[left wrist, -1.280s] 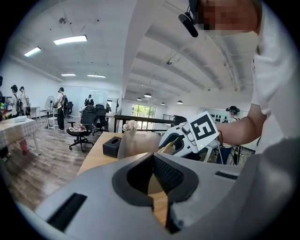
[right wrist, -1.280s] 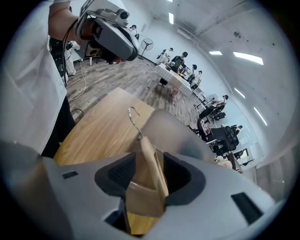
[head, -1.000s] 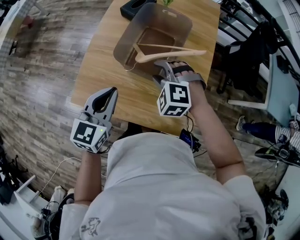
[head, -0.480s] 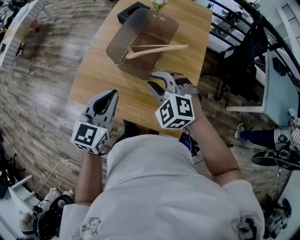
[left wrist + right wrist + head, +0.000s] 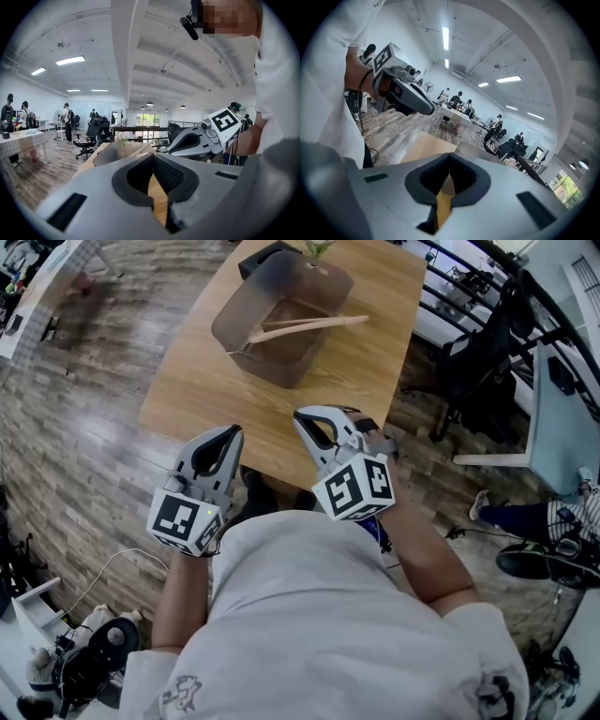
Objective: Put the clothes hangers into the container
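Jaws of both grippers are closed and empty: the left gripper [image 5: 228,434] has its tips together over the floor just off the table's [image 5: 380,367] near edge, and the right gripper [image 5: 306,416] has just finished closing on nothing over that same edge. The wooden clothes hanger [image 5: 305,326] lies ahead of both, well apart from them, at the table's far end. It rests across the top of the translucent container [image 5: 236,313], its long axis running left to right, roughly parallel to the near edge. Its metal hook [image 5: 238,346] is on the left, and its right arm pokes out past the container's right rim, so it looks perched rather than fully inside. The right gripper is the nearer one. A second ago that gripper stood wide open just beside the container; it has since drawn back to the near edge and shut. The left gripper and the hanger have hardly shifted.
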